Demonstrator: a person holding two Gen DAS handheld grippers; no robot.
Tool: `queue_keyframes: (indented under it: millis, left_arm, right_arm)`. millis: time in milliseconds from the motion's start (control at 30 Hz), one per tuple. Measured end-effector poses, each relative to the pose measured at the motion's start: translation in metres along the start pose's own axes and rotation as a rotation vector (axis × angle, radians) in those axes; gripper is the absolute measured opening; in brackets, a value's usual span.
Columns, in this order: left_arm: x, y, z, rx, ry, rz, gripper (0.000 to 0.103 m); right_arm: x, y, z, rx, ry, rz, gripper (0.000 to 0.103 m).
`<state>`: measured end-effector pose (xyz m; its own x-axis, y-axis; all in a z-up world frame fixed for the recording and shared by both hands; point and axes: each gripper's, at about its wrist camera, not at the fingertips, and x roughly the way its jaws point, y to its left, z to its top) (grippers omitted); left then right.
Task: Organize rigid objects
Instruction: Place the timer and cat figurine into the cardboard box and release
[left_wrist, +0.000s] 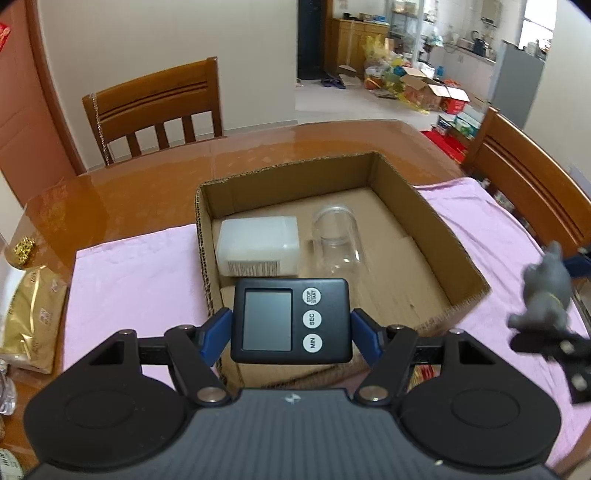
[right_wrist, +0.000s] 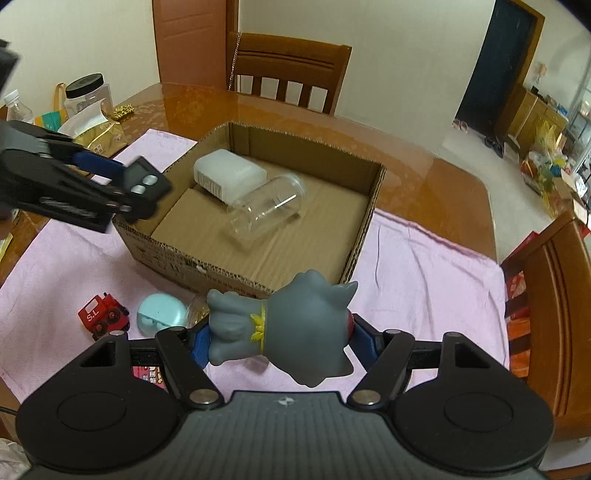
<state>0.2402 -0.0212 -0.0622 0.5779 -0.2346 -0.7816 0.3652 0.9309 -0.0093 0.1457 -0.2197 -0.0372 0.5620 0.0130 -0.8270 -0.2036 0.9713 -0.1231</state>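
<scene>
Left tool (left_wrist: 291, 328): blue pads clamped on both short sides of a black digital timer (left_wrist: 291, 320), held above the near edge of the cardboard box (left_wrist: 424, 206). Right tool (right_wrist: 279, 338): clenched on a grey rubbery animal figure (right_wrist: 291, 325) with a yellow collar, held above the pink cloth (right_wrist: 424, 258) just in front of the box.

Hard to make out: figure's face is turned away, a red patch shows at the right pad only. In the left view the right tool and figure are blurred at the frame edge. A small clear object behind the figure's paw is mostly hidden. A red printed item beneath the right tool is cut off, print unreadable.

Writing: timer buttons read STOP/START, SEC, MIN; screen blank. Red toy train (right_wrist: 103, 314) marked "S.L". White plastic container (left_wrist: 258, 245) carries a barcode label, too small to read.

Inside box: white container and a clear jar (right_wrist: 266, 210) on its side, touching or nearly so. Pale blue case (right_wrist: 160, 314) lies on the cloth beside the train.

Surface: glossy brown wooden counter (left_wrist: 147, 177), cloth spread under the box. Gold foil packet (left_wrist: 27, 317) at left edge. Wooden chairs around; tiled room with cartons beyond.
</scene>
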Motion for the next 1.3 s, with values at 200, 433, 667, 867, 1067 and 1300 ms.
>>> queue_keyframes:
  millis: [200, 433, 667, 867, 1067, 1300]
  left_arm:
    - [0.018, 0.0, 0.002, -0.048, 0.014, -0.008, 0.087]
    - [0.008, -0.003, -0.005, -0.011, -0.04, 0.042, 0.101]
    - [-0.008, 0.004, -0.022, -0.06, -0.06, 0.048, 0.101]
    - [-0.028, 0.012, -0.037, -0.089, -0.127, 0.101, 0.101]
    - [-0.035, 0.022, -0.048, -0.135, -0.116, 0.107, 0.101]
    - [-0.033, 0.029, -0.059, -0.157, -0.079, 0.106, 0.101]
  right_arm:
    - [0.002, 0.0, 0.004, -0.002, -0.008, 0.001, 0.076]
    - [0.004, 0.0, 0.009, -0.011, -0.011, 0.01, 0.076]
    - [0.014, -0.003, 0.03, -0.044, -0.032, 0.046, 0.076]
    - [0.039, -0.008, 0.058, -0.052, -0.018, 0.065, 0.076]
    - [0.068, -0.011, 0.077, -0.034, -0.005, 0.05, 0.08]
    - [0.064, -0.01, 0.081, -0.013, -0.056, 0.013, 0.103]
